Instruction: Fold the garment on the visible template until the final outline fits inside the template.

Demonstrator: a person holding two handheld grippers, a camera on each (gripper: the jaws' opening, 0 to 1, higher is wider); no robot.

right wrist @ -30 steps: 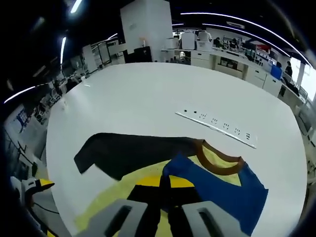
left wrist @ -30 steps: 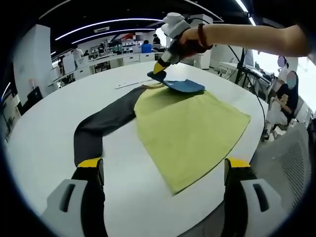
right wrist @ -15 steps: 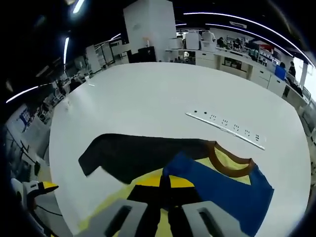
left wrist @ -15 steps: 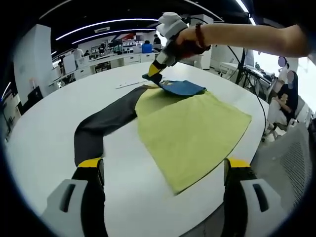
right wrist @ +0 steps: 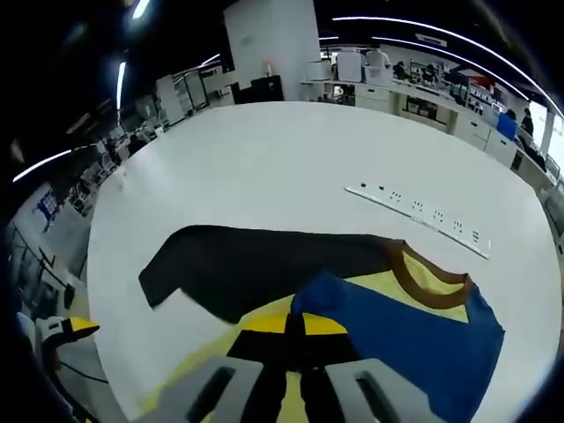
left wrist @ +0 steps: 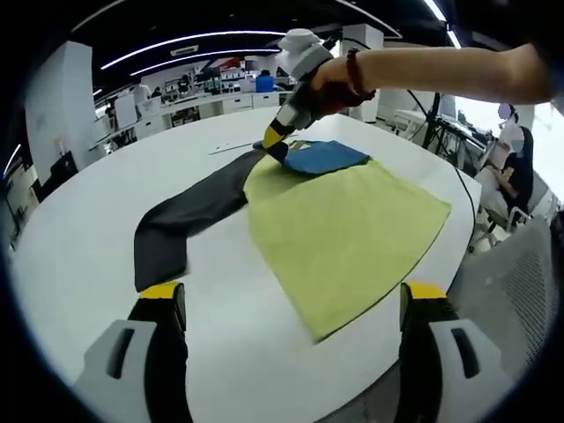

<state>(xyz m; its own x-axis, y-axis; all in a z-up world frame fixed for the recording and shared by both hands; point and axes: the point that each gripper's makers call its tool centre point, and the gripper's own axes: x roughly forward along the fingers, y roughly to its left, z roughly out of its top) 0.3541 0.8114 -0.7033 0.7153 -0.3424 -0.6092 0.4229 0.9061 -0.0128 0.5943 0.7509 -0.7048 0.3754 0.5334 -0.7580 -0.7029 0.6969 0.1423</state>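
Observation:
A long-sleeved shirt lies flat on the round white table (left wrist: pixel 79 238). Its yellow-green body (left wrist: pixel 352 225) faces my left gripper (left wrist: pixel 293 295), whose jaws stand open and hold nothing at the near table edge. The dark sleeve (left wrist: pixel 185 216) (right wrist: pixel 256 269) stretches out to the left. The blue sleeve (left wrist: pixel 326 157) (right wrist: pixel 414 339) is folded over the chest beside the brown collar (right wrist: pixel 427 278). My right gripper (left wrist: pixel 275 141) (right wrist: pixel 295 333), held in a hand, is shut on the blue sleeve's cuff, low over the shirt near the collar.
A white power strip (left wrist: pixel 231 147) (right wrist: pixel 423 216) lies on the table beyond the collar. People sit at the right (left wrist: pixel 511 176) beside a dark stand (left wrist: pixel 432 123). A chair back (left wrist: pixel 515 282) is close to the near right table edge.
The right gripper has drawn the blue cuff a little further across the chest toward the dark sleeve and lower. The left gripper has stayed put.

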